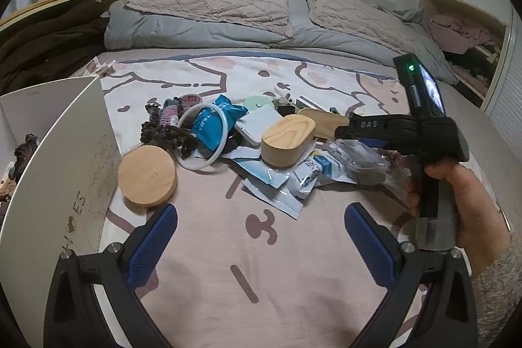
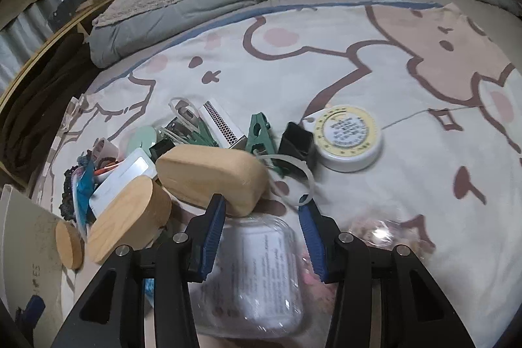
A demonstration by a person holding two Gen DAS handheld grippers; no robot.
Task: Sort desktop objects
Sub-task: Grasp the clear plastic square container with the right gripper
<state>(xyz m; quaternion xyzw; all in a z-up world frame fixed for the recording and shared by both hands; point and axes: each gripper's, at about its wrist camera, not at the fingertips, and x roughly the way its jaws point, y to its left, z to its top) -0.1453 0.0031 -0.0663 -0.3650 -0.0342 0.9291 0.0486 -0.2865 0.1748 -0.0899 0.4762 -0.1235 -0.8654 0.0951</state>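
The left hand-held gripper (image 1: pixel 261 237) hovers low over the bed (image 1: pixel 293 266), fingers wide apart. The right hand-held gripper (image 2: pixel 262 234), fingers apart, straddles a clear plastic case (image 2: pixel 261 276) lying at the clutter's near edge, a printed label showing through it.

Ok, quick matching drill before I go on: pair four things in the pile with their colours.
Things:
1. round disc
2. clothes peg
3. thin ring
4. snack packet

Colours:
A. blue
B. white
C. light wood
D. green

Pairs: 1-C, 2-D, 3-B, 4-A.

The left gripper hangs open above the blanket; the right gripper is open over a clear plastic case.
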